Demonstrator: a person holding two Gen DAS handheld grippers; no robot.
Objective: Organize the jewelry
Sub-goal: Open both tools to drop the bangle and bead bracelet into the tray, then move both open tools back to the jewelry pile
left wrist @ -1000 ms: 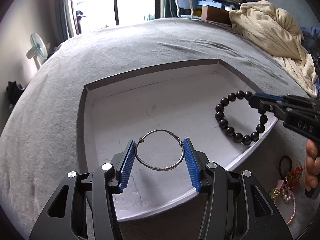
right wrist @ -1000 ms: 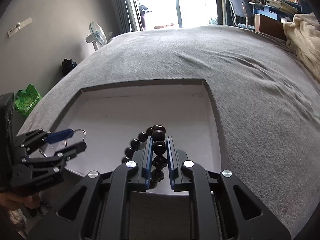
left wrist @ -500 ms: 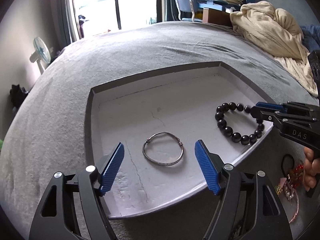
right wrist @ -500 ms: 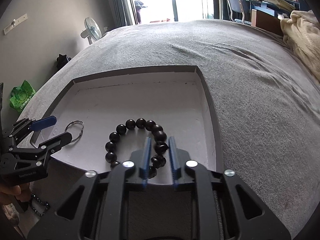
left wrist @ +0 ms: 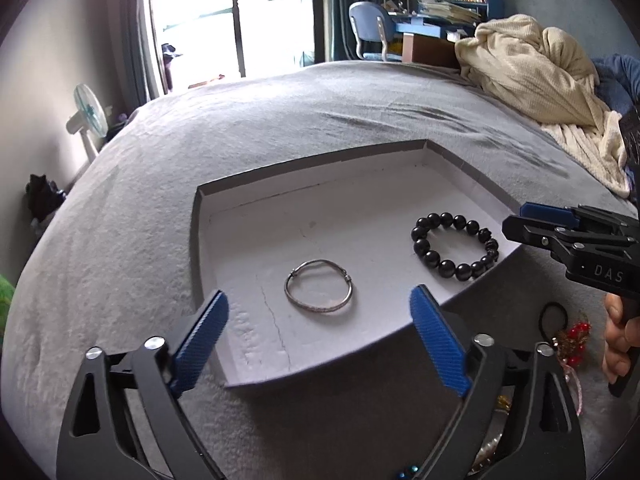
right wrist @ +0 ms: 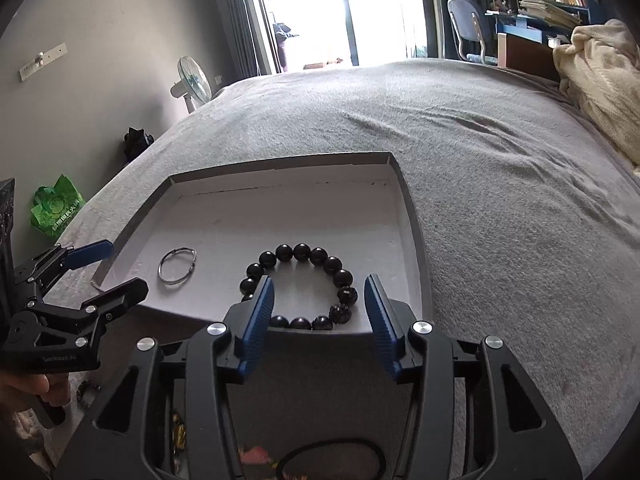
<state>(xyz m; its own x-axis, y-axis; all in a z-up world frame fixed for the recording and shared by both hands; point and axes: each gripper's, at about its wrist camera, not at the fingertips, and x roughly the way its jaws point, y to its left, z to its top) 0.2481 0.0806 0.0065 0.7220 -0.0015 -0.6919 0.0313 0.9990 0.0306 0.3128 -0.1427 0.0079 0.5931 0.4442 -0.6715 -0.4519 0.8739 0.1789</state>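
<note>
**Two bracelets down, loose pile waiting**

Both in the shallow tray on the bed: silver bangle before the left gripper, bead bracelet before the right gripper. Jaws opening, nothing gripped. Risk: bumping the tray's near edge, or snagging tangled pieces beside it.

My right gripper hangs over the near edge of the shallow grey tray on the grey bedspread, its blue-padded jaws opening, with the near side of the black bead bracelet lying between them and no pad pressing on it. Left of the beads, a thin silver bangle lies flat on the tray floor. At the tray's near left corner my left gripper stands with jaws spread and nothing between them.
</note>
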